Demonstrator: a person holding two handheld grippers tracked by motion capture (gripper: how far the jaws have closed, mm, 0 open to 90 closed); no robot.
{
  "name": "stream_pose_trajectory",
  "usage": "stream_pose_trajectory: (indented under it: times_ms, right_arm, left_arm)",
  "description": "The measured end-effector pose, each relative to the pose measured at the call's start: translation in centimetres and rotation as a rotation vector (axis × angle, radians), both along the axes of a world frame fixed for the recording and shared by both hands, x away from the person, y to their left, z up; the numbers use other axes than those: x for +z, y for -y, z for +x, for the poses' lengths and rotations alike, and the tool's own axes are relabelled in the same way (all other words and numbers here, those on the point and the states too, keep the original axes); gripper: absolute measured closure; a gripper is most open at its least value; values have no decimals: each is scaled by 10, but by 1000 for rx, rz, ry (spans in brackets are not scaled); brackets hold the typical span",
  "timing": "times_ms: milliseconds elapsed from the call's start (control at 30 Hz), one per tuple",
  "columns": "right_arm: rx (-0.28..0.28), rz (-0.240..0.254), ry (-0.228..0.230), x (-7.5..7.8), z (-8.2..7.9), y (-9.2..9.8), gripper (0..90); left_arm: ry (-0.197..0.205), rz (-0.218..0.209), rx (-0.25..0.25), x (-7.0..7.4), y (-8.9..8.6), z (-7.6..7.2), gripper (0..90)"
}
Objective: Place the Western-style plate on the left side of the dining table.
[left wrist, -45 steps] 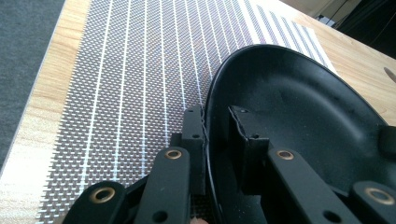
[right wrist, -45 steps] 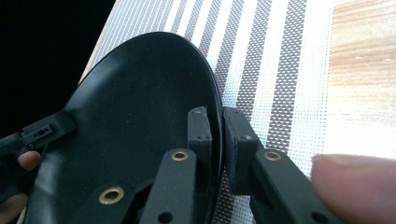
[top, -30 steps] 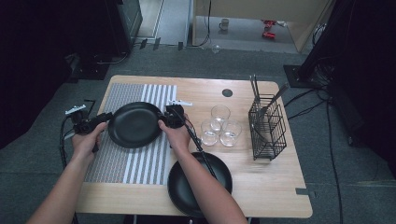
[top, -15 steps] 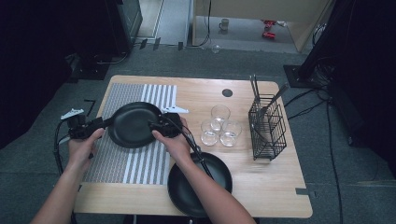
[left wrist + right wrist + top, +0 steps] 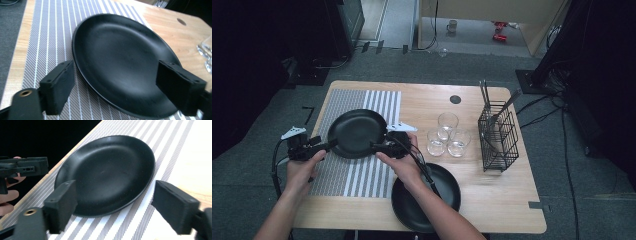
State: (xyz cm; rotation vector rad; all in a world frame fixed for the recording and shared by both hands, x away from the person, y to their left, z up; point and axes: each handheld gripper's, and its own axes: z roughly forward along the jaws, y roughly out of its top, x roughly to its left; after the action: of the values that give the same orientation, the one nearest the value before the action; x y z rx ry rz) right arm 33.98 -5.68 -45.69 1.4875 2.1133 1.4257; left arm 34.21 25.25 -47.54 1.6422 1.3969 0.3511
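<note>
Plate (image 5: 356, 132) resting on striped mat (image 5: 362, 175), released: jaws of left gripper (image 5: 319, 145) and right gripper (image 5: 379, 146) just spread, nothing pinched. Withdraw level, clear of rim.

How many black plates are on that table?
2. One black plate lies on the striped mat between the two grippers; the other plate sits at the table's near edge, partly hidden under the person's right forearm.

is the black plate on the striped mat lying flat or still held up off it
Lying flat. The black plate rests on the striped mat; the left gripper and right gripper have just been opening, jaws apart from its rim.
</note>
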Motion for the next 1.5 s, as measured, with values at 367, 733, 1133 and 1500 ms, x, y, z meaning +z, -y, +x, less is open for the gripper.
stream_pose_trajectory:
  times_ms: [367,733,1133,1500]
  right_arm:
    - [11,-32,9,1,-21,9,52]
    - [34,-49,12,3,-41,18,0]
    - [39,-75,35,1,-66,28,0]
    - [32,-91,54,-4,-89,42,0]
  left_arm:
    - [-17,29,8,6,14,-20,0]
    - [-10,34,-28,2,27,-44,0]
    - [-27,73,-69,-13,43,-65,0]
    - [-41,179,-112,-30,61,-74,0]
